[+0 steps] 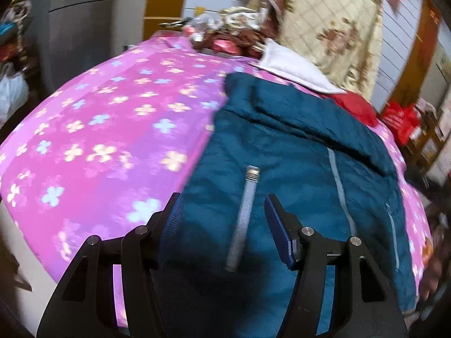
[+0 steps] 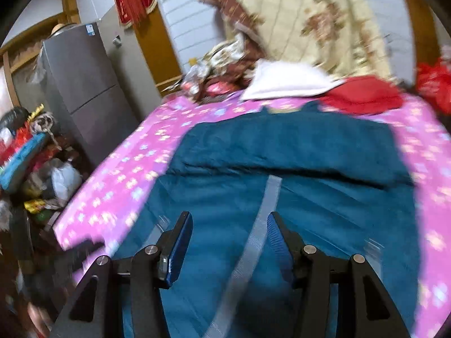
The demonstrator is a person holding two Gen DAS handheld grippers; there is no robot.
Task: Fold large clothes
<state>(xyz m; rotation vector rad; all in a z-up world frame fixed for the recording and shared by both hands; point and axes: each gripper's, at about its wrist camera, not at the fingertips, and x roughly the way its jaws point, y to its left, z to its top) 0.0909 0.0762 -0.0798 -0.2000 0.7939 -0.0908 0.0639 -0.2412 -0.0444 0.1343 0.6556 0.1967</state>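
A large teal quilted jacket (image 1: 296, 152) lies spread on a bed with a pink flowered cover (image 1: 112, 118). It has pale grey zipper strips (image 1: 242, 219). Its far part is folded over into a thick band (image 2: 296, 146). My left gripper (image 1: 224, 200) is open just above the jacket's near left part, with a zipper strip between the fingers. My right gripper (image 2: 229, 218) is open above the jacket's near middle, over a grey zipper strip (image 2: 262, 219). Neither gripper holds cloth. The pink cover (image 2: 126, 174) also shows in the right wrist view.
A folded white cloth (image 1: 293, 67) and a red garment (image 1: 355, 107) lie at the bed's far end, with a floral quilt (image 1: 332, 28) behind. A grey fridge (image 2: 84, 90) and piled bags (image 2: 33, 169) stand left of the bed. Red bags (image 1: 400, 118) sit to the right.
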